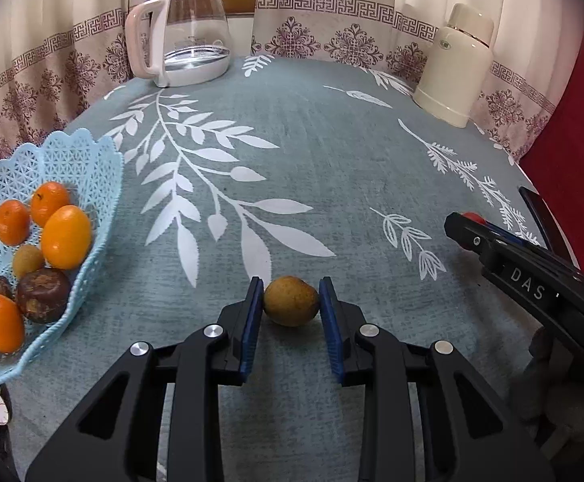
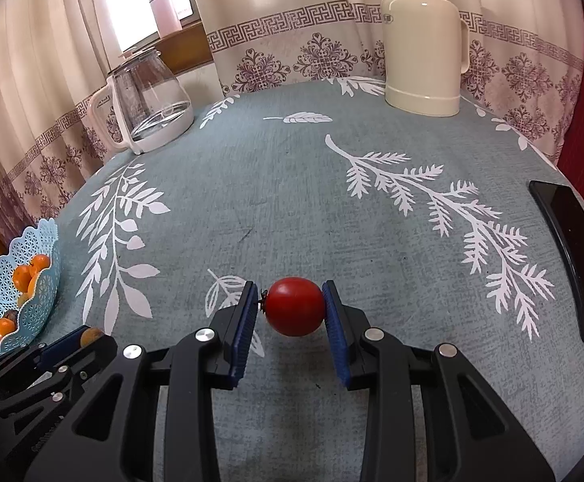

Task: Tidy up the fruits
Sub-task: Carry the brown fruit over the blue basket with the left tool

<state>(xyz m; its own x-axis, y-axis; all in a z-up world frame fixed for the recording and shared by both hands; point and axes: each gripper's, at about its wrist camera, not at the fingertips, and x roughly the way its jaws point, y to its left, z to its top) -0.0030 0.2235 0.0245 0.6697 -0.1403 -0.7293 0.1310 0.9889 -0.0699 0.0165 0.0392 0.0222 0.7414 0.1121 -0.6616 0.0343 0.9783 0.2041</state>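
Left wrist view: the left hand-held gripper (image 1: pixel 291 301) is clasping a small tan round fruit (image 1: pixel 290 300); the right hand-held gripper (image 2: pixel 292 306) is gripping a red cherry tomato (image 2: pixel 295 306).

Red tomato (image 2: pixel 295 306) between right tongs' (image 2: pixel 292 313) blue pads (image 2: pixel 335 323), above tablecloth (image 2: pixel 292 209).

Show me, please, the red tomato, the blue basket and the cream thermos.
red tomato (image 2: pixel 295 306), right wrist view, middle of its skin.
blue basket (image 1: pixel 91 168), left wrist view, lattice wall.
cream thermos (image 2: pixel 422 48), right wrist view, body.
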